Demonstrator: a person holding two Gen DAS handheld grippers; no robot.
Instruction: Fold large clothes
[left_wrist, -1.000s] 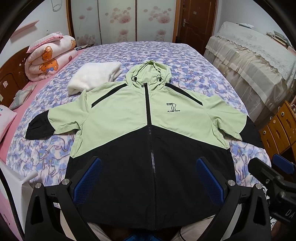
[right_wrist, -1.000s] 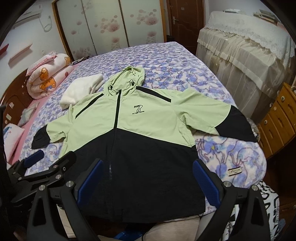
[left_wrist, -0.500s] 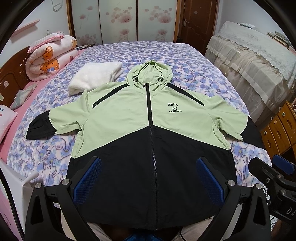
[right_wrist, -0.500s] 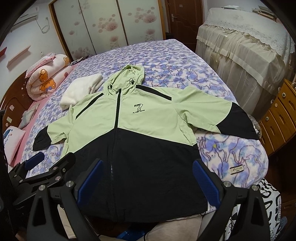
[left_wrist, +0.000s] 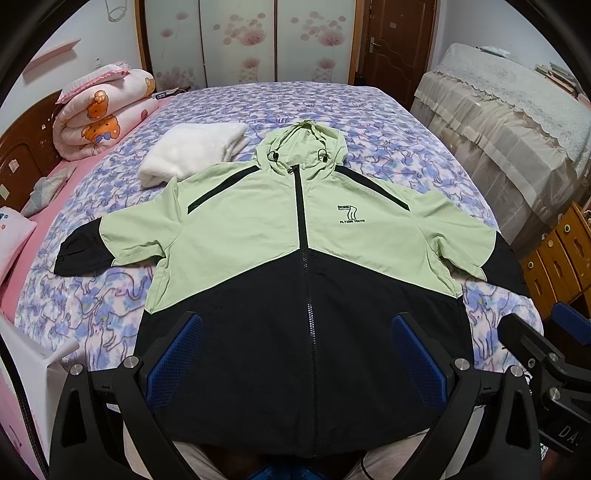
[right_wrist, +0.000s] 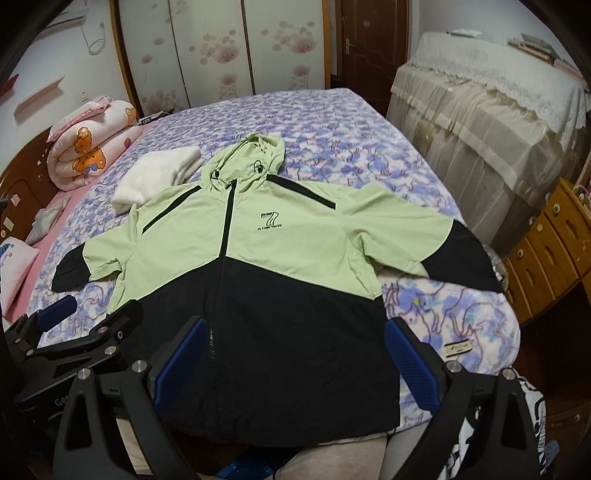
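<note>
A hooded jacket (left_wrist: 295, 266), pale green above and black below, lies spread flat and face up on the bed (left_wrist: 388, 122), zipped shut, its hood (left_wrist: 301, 147) pointing toward the far wardrobe (left_wrist: 240, 37) and its hem at the near edge. Both sleeves stretch out sideways; the black cuff of one reaches the bed's right edge. The left gripper (left_wrist: 295, 354) hovers over the black lower half, jaws wide apart, blue pads holding nothing. The right gripper (right_wrist: 291, 354) hangs just beside it, likewise spread open and empty above the hem. A folded white blanket (left_wrist: 192, 151) rests near the jacket's shoulder, touching it. A rolled pink quilt (left_wrist: 103, 110) sits by the headboard. A lace-covered cabinet (right_wrist: 480, 122) stands to the right.
</note>
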